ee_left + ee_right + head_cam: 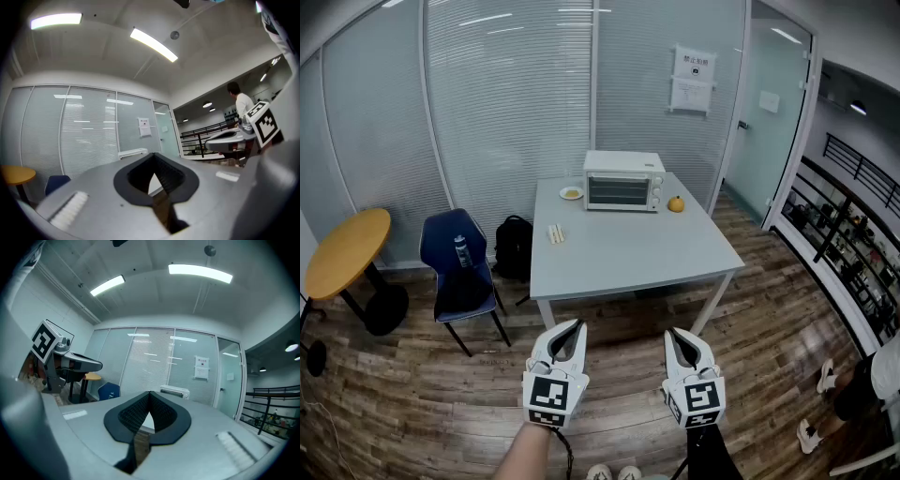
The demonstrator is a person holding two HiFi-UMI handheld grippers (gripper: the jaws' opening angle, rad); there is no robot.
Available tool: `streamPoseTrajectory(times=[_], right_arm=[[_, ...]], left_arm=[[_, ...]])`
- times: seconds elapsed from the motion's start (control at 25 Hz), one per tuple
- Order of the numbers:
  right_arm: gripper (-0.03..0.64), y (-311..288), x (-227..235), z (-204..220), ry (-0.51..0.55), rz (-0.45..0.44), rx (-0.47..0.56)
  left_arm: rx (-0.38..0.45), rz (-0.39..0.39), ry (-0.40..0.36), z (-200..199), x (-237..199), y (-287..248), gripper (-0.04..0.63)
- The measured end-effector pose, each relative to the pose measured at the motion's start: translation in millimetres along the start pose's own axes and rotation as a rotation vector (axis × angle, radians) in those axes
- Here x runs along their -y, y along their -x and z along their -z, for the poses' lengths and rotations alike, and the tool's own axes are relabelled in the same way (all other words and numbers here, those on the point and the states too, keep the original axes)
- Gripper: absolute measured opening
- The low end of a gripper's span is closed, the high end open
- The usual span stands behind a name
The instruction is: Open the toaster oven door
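Observation:
A white toaster oven (623,181) stands at the far side of the grey table (628,248), its glass door closed. Its top shows above the jaws in both gripper views, toaster oven (132,153) and toaster oven (174,391). My left gripper (570,333) and right gripper (678,339) hang side by side over the wooden floor, well short of the table's near edge. Both are shut with nothing between the jaws and point level at the table.
On the table lie a small plate (571,193), an orange fruit (676,203) and a pale item (555,233). A blue chair (459,267) with a bottle, a black backpack (514,247) and a round yellow table (345,251) stand left. A person (242,106) stands at right.

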State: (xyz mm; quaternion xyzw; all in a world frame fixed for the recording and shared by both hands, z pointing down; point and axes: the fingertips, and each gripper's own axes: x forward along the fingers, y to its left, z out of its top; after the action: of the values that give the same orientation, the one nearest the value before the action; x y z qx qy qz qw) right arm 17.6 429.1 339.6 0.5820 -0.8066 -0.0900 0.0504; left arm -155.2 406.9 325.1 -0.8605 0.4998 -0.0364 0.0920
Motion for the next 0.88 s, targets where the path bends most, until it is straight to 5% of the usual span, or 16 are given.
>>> streamPoseTrajectory(times=[0.8, 0.88], right_arm=[[-0.001, -3.8, 0.1, 1.3, -0.047, 0.049, 0.022], [0.070, -5.5, 3.4, 1.2, -0.055, 0.047, 0.024]], left_arm=[[0.033, 0.032, 0.047, 5.0, -7.3, 0.8, 0.063], [0.045, 0.039, 0.055, 3.8, -6.1, -2.0, 0.106]])
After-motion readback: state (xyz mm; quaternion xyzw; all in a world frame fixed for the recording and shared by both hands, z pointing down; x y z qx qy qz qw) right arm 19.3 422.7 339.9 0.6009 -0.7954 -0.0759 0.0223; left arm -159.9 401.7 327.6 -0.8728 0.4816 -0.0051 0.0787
